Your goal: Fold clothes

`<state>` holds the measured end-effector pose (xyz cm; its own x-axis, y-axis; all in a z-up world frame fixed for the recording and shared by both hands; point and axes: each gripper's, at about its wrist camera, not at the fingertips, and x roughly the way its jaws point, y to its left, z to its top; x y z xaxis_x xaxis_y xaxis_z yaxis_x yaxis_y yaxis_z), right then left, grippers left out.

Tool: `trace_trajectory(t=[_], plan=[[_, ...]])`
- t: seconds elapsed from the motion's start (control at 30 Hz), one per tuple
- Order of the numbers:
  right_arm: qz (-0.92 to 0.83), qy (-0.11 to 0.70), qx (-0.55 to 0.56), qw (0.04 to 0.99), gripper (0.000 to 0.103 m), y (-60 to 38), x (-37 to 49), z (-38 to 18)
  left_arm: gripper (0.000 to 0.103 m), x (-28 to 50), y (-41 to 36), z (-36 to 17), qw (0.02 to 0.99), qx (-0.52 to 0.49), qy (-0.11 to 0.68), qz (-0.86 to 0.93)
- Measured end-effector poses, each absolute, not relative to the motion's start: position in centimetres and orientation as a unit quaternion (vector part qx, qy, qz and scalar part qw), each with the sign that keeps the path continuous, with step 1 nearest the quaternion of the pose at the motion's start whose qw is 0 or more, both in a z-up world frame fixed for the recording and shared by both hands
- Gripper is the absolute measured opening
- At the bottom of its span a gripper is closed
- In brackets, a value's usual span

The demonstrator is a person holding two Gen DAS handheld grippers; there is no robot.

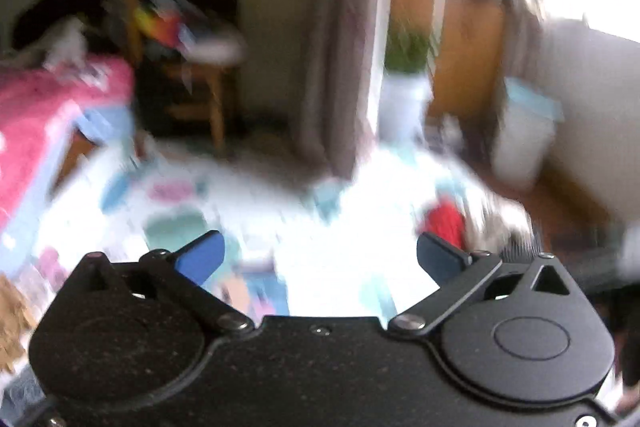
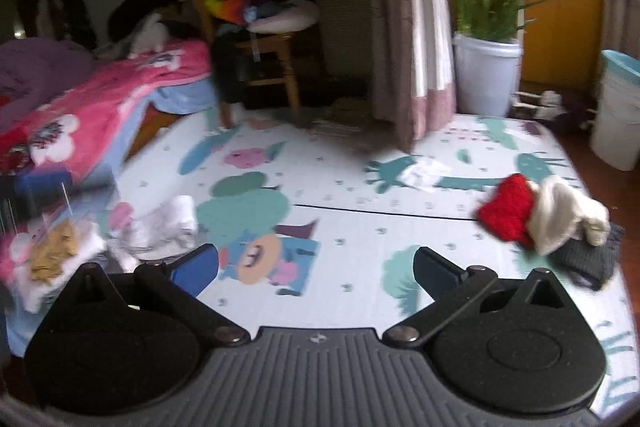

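On the patterned play mat lies a pile of clothes at the right: a red knit piece, a cream garment and a dark grey one. A white folded cloth rests at the left, beside a white piece with a tan print. My right gripper hangs over the mat, open, with nothing between its blue fingers. The left wrist view is heavily blurred; my left gripper is open and empty above the mat, and the red piece shows just past its right finger.
A bed with a pink flowered blanket borders the mat on the left. Behind stand a wooden chair heaped with things, a curtain, a potted plant in a white bucket and a white bin at the right.
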<state>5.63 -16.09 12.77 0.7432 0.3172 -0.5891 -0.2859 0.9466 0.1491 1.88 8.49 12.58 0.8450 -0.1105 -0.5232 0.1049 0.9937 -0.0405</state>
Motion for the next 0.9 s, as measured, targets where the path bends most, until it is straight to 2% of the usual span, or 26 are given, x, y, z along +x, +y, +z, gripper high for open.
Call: trace_trajectory(t=[0.07,0.37,0.5,0.9], plan=[[0.153,0.327,0.027,0.932,0.103,-16.6,5.5,12.0,0.103,2.0,6.5,11.2,0.958,0.027,0.282,-0.044],[0.128,0.356,0.037,0.925,0.103,-18.7,5.1,10.0,0.103,3.6,3.8,7.9,0.938,0.014,0.345,-0.02],[0.129,0.371,0.03,0.919,0.103,-18.4,4.8,9.1,0.103,1.6,2.2,7.5,0.94,0.04,0.34,0.009],[0.134,0.395,0.03,0.909,0.103,-16.9,4.5,7.6,0.103,1.0,3.5,7.1,0.939,0.02,0.342,0.008]])
